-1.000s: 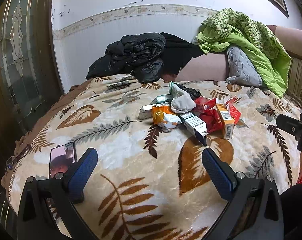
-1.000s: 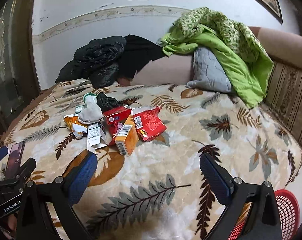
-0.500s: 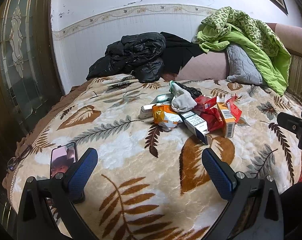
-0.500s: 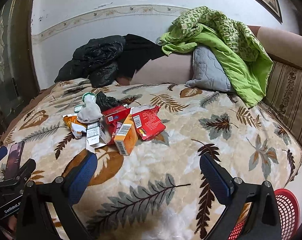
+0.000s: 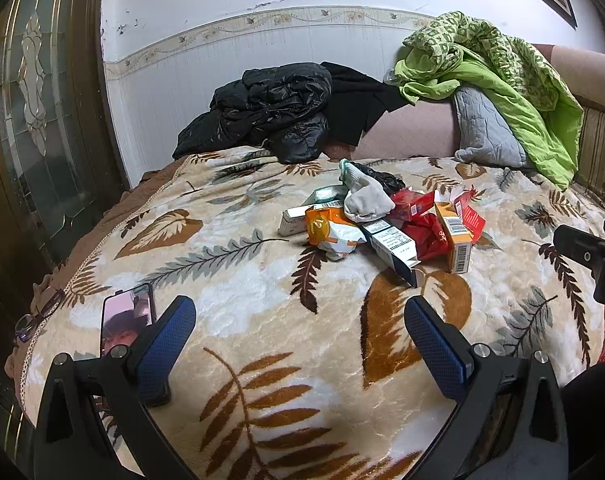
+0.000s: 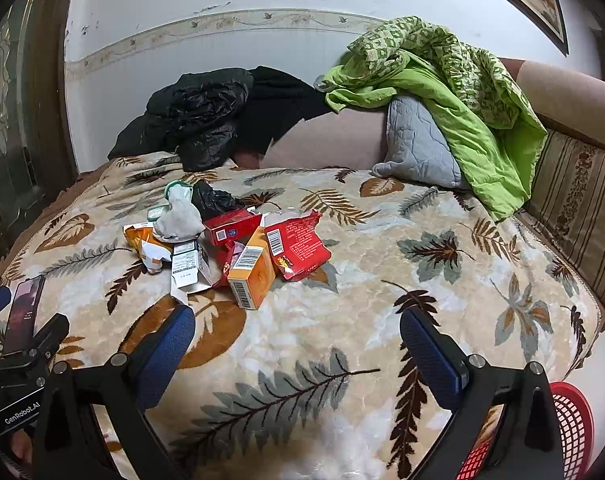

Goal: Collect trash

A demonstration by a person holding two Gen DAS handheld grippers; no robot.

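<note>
1. Hovering above the near edge of the bed, the left gripper (image 5: 298,340) has its jaws spread wide, holding nothing and touching nothing; its fingers (image 5: 164,340) carry blue, finely dimpled pads on black frames.
2. Equally splayed and empty, the right gripper (image 6: 296,344) hangs over the plush leaf-print blanket (image 6: 382,280), well short of the rubbish.
3. Heaped mid-bed, the trash pile (image 5: 382,224) mixes stiff and soft things: an orange carton (image 6: 252,276) with a barcode, a torn red foil packet (image 6: 298,246), a red box (image 6: 230,226), a white box (image 6: 186,266) with its flap open, a crumpled orange-and-white wrapper (image 5: 334,232), a limp grey-white sock (image 5: 364,200) and a crinkled black bag (image 6: 212,200).
4. A red mesh basket (image 6: 570,436) sits low beside the bed at the right.
5. A phone (image 5: 126,316) lies flat on the blanket, partly behind the left finger.
</note>
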